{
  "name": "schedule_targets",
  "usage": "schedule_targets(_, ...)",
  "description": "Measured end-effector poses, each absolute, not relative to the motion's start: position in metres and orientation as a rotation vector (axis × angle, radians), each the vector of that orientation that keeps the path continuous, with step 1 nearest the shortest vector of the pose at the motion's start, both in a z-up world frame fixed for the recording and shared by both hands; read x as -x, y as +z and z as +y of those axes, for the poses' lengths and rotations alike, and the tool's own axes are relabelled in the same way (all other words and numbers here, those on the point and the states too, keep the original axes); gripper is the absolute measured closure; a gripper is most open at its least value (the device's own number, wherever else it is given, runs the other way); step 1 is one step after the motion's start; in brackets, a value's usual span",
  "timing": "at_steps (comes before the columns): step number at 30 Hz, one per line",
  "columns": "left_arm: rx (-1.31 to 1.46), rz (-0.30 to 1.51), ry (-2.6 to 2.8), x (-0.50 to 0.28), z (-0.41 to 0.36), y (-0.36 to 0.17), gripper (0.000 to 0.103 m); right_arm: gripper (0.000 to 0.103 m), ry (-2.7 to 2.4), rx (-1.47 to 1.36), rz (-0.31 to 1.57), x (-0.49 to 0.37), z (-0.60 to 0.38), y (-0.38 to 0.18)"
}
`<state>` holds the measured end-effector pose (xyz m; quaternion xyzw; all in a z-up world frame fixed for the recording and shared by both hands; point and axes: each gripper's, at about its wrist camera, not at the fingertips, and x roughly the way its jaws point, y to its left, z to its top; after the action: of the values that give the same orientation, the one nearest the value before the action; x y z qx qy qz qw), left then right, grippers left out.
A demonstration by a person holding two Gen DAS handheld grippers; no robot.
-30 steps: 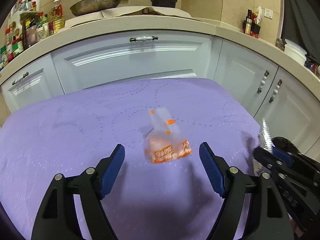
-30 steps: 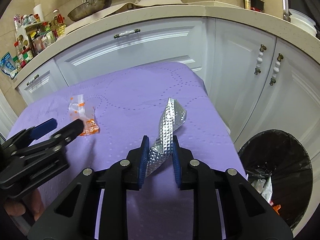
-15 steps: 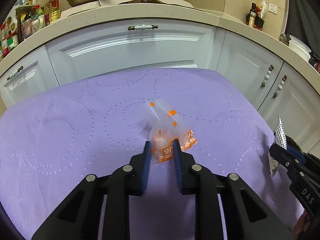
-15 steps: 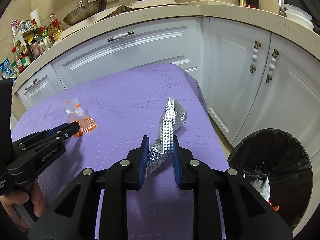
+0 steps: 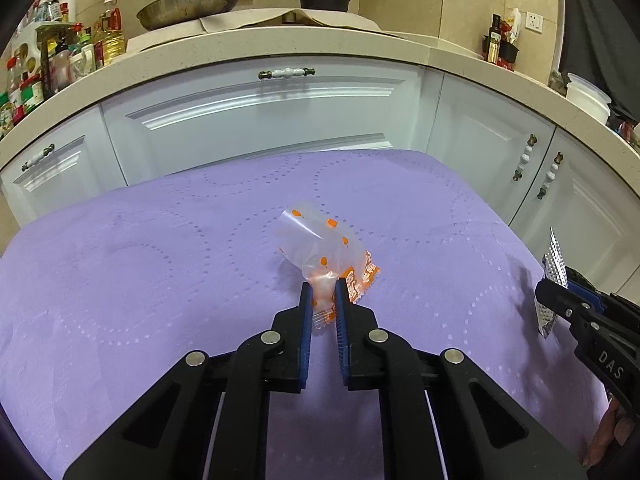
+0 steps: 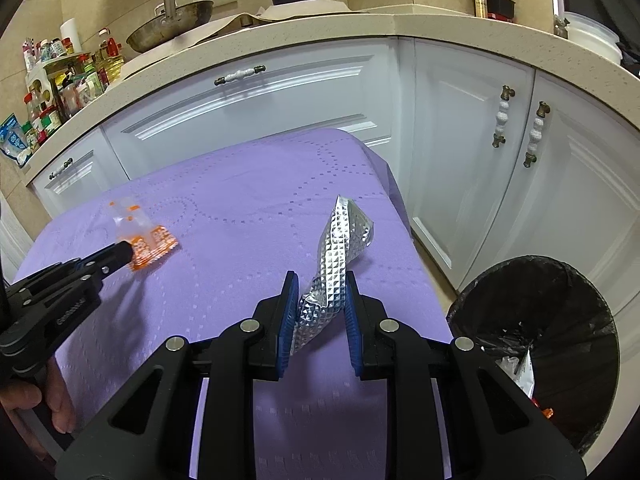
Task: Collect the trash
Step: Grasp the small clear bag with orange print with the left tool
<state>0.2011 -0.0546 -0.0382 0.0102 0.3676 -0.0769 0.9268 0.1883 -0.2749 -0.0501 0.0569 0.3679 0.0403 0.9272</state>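
My left gripper is shut on the near end of a clear plastic wrapper with orange print on the purple tablecloth. The wrapper also shows in the right wrist view at the left gripper's tip. My right gripper is shut on a crinkled silver foil wrapper and holds it above the table's right part. The foil and the right gripper show at the right edge of the left wrist view.
A black-lined trash bin with some rubbish inside stands on the floor right of the table. White kitchen cabinets curve behind the table. The counter carries a wok, a black pot and several bottles.
My left gripper has closed from wide open onto the orange-print wrapper and lifted its near end slightly. My right gripper kept hold of the foil wrapper and drifted a little right.
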Motion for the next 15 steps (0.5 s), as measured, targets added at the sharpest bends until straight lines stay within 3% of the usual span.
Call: schedule_targets(15,-0.022,0.707,-0.174,-0.154,-0.051,-0.017,0.092,0.081,0.049,-0.122,0.717,-0.149,-0.292,-0.040)
